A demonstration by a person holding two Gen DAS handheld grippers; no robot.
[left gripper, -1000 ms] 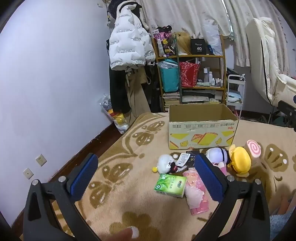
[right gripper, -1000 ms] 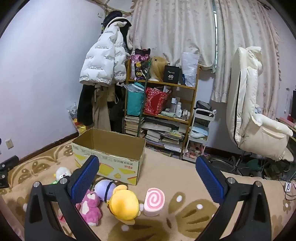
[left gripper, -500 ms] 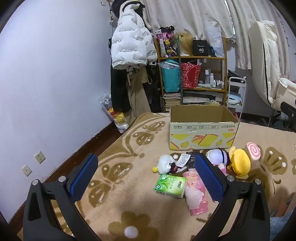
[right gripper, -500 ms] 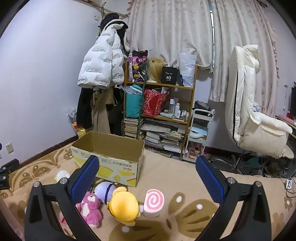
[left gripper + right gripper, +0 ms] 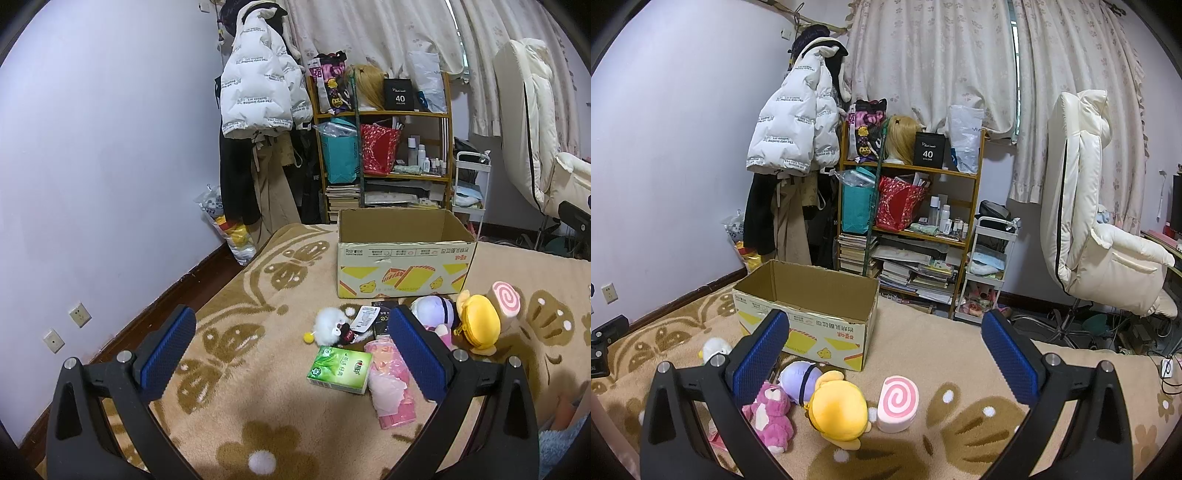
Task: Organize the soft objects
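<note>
An open cardboard box (image 5: 402,254) stands on the beige rug; it also shows in the right wrist view (image 5: 809,314). In front of it lie soft toys: a white fluffy toy (image 5: 330,323), a lavender plush (image 5: 432,310), a yellow plush (image 5: 478,325) (image 5: 838,410), a pink swirl roll (image 5: 504,299) (image 5: 897,400) and a magenta bear (image 5: 770,410). A green tissue pack (image 5: 340,369) and a pink packet (image 5: 389,384) lie nearer. My left gripper (image 5: 291,347) is open and empty above the rug. My right gripper (image 5: 884,356) is open and empty above the toys.
A shelf unit (image 5: 908,221) with bags and books stands behind the box. Coats (image 5: 255,110) hang by the left wall. A white trolley (image 5: 990,277) and a cream recliner chair (image 5: 1100,229) stand at the right. A black card (image 5: 382,317) lies among the toys.
Both views have shifted slightly; a fingertip at the bottom of the left view one second ago is gone. Both grippers stay open. The toys have not moved.
</note>
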